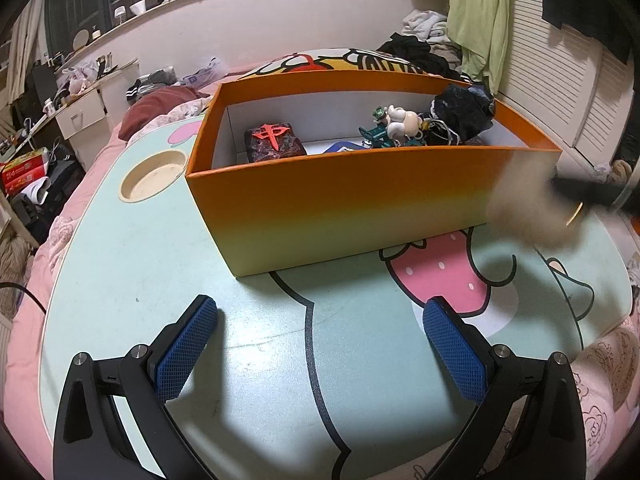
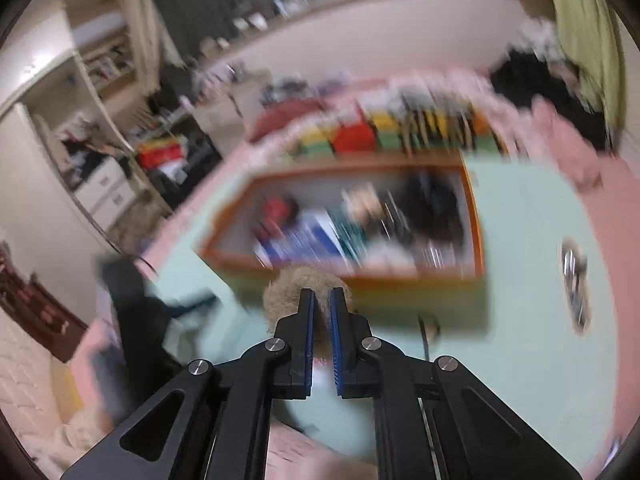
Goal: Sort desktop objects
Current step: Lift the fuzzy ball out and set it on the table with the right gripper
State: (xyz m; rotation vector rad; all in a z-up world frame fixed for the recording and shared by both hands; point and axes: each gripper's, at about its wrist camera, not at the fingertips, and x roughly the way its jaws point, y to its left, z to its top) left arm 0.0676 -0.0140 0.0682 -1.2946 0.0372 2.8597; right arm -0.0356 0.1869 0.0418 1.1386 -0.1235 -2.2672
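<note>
An orange box [image 1: 340, 204] stands on the mint table [image 1: 260, 360]. It holds a dark red mahjong tile [image 1: 276, 142], a white and green figure [image 1: 394, 124] and a crumpled black bag [image 1: 462, 114]. My left gripper [image 1: 320, 320] is open and empty, low over the table in front of the box. My right gripper [image 2: 322, 296] is shut on a tan fluffy ball [image 2: 292, 292] and holds it above the table near the box [image 2: 360, 224]. In the left wrist view the ball [image 1: 528, 200] appears blurred at the box's right front corner.
A round cup recess [image 1: 154, 176] is set in the table left of the box. A small round metal thing [image 2: 576, 284] lies on the table right of the box. Pink bedding [image 1: 40, 280] surrounds the table. Clothes [image 1: 420, 48] are piled behind.
</note>
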